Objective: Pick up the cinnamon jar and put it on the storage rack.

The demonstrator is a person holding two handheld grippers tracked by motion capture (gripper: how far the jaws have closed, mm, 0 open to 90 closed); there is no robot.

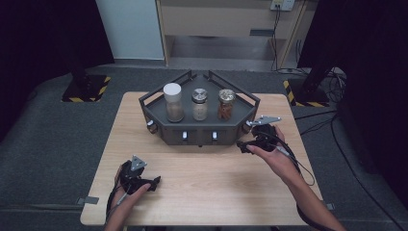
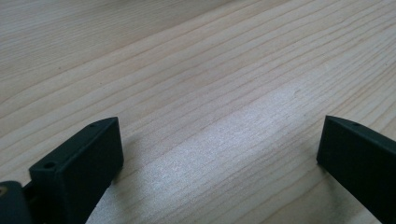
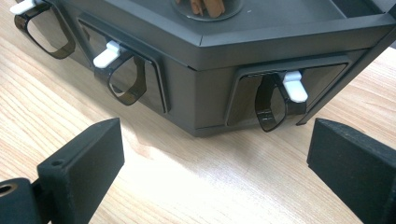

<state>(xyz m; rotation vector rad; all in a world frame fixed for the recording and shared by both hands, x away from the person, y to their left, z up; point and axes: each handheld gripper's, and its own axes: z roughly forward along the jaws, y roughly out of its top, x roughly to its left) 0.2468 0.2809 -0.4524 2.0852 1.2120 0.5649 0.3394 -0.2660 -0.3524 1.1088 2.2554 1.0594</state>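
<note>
Right gripper view: right gripper (image 3: 212,154) released, facing the grey rack (image 3: 210,79); white-tabbed loop handle (image 3: 275,100) centre-right, apart. Left gripper (image 2: 219,149) released over bare surface (image 2: 187,70). Risk: thin, possibly flexible handle slipping between the jaws if approached off-centre.

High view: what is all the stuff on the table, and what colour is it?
Rack: one, dark grey, at the table's far middle.
Jars: three in a row on the rack; white-lid jar left, silver-lid jar middle, brown-filled jar right.
Pull tabs: white tips with smoky loops, along the rack's front.
Table: one, pale wood.
Left gripper: black, jaws open, near left.
Right gripper: black, jaws open, by the rack's right front corner.
</note>
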